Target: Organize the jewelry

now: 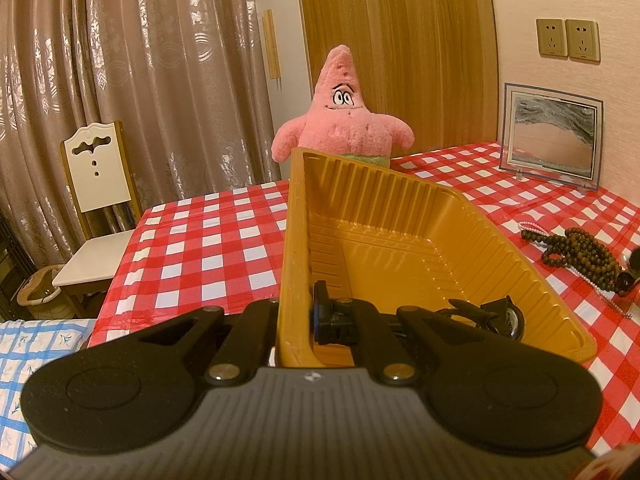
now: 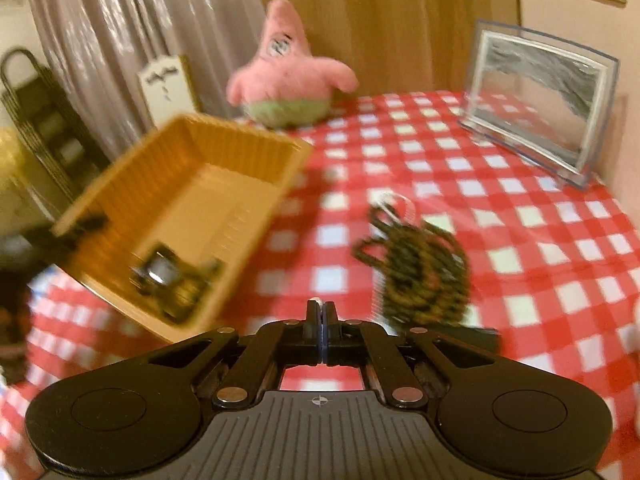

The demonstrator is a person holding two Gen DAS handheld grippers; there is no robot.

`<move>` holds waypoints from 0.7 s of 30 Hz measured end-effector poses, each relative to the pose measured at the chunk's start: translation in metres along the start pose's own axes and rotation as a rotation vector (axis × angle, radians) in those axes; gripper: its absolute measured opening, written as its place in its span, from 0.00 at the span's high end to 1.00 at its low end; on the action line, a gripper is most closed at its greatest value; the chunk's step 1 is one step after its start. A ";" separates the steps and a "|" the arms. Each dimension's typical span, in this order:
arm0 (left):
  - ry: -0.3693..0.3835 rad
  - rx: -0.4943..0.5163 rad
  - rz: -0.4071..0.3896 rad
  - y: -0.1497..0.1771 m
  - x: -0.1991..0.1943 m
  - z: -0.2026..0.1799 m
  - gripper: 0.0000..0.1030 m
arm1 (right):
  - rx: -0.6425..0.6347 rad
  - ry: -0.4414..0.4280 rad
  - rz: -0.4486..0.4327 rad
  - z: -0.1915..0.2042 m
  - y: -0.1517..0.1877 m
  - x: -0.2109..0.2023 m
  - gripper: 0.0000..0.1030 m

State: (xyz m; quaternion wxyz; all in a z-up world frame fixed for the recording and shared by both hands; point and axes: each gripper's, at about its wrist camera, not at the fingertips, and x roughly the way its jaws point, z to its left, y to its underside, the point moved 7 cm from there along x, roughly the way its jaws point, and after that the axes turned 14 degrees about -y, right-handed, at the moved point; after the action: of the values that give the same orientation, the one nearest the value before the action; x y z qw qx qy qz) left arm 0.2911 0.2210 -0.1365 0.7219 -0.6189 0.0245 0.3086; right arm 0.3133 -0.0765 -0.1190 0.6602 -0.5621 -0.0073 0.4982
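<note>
My left gripper (image 1: 294, 320) is shut on the near left rim of a golden plastic tray (image 1: 400, 216), held tilted above the table. A black watch (image 1: 500, 316) lies in the tray's near right corner; it also shows blurred in the right wrist view (image 2: 168, 280), inside the tray (image 2: 188, 152). A heap of dark bead necklaces (image 1: 584, 256) lies on the checked cloth right of the tray, with a thin pearl strand (image 1: 532, 226) beside it. In the right wrist view the bead heap (image 2: 420, 268) lies just ahead of my right gripper (image 2: 321, 312), which is shut with a small white bit between its tips.
A pink starfish plush (image 1: 344, 120) stands at the table's far edge. A clear sand-picture frame (image 1: 552, 136) stands at the back right by the wall. A white chair (image 1: 96, 208) stands left of the red checked table (image 1: 208, 248). A dark rack (image 2: 44, 128) stands far left.
</note>
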 end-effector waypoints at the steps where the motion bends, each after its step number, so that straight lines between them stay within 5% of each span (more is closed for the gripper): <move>1: 0.000 -0.001 0.000 0.000 0.000 0.000 0.98 | 0.001 -0.028 -0.007 0.007 -0.004 0.004 1.00; 12: 0.000 -0.004 0.001 0.001 0.000 0.001 0.98 | -0.065 -0.287 0.029 0.091 -0.030 0.078 1.00; 21: -0.001 -0.015 0.010 0.004 0.003 0.002 0.98 | -0.125 -0.315 0.137 0.113 -0.016 0.132 1.00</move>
State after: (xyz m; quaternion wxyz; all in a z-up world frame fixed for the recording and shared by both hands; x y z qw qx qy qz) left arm 0.2908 0.2245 -0.1403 0.7158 -0.6239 0.0249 0.3127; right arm 0.3262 0.0964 -0.1378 0.5792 -0.5161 -0.1031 0.6226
